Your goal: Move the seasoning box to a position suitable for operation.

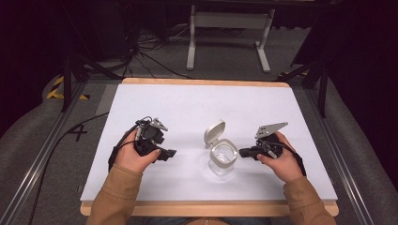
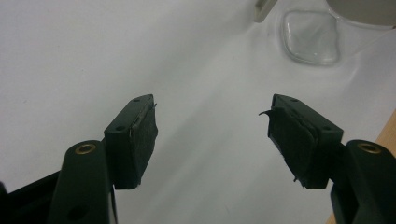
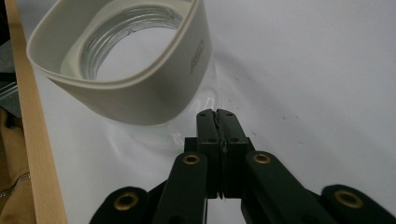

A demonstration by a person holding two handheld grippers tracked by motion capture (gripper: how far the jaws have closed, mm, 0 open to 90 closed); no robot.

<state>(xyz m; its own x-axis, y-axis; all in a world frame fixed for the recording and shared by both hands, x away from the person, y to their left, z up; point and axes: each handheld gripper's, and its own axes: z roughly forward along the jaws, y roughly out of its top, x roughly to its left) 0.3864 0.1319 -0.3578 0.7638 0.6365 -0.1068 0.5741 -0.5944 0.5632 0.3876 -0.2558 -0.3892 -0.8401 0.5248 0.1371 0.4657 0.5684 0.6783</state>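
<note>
High view: clear jar [image 1: 222, 158] with its flip lid [image 1: 214, 132] up sits mid-bench [image 1: 187, 108]. Left gripper [image 1: 170, 153] is well left of the jar, right gripper [image 1: 242, 152] just beside its right wall.

Left gripper view: left gripper [image 2: 212, 133] jaws wide, nothing between; jar [image 2: 310, 37] ahead, apart.

Right gripper view: right gripper [image 3: 217, 114] jaws fully closed, empty, tips just short of the jar [image 3: 126, 60] collar.

White tabletop [image 1: 197, 105] w/ wood edge – grey floor, cables [image 1: 150, 56], white frame legs [image 1: 230, 35] behind
</note>
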